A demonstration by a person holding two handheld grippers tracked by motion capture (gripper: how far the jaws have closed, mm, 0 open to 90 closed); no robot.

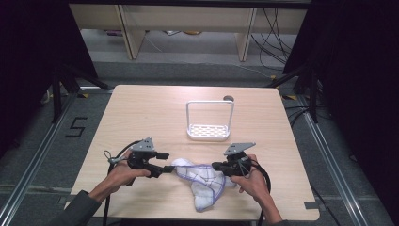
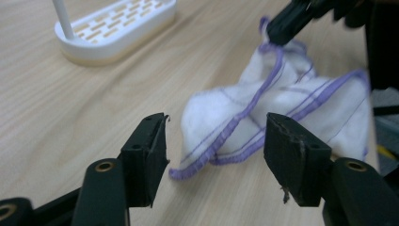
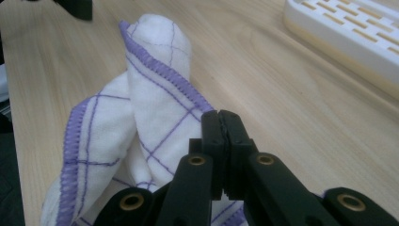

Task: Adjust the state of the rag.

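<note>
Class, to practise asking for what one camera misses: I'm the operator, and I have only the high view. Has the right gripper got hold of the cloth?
Observer: Yes. The left gripper view shows the right gripper shut on the purple hem of the white cloth, holding that edge up off the table.
Operator: And the left gripper?
Observer: The left gripper is open. Its jaws stand apart, with the cloth's near corner just ahead of the gap and untouched.
</note>
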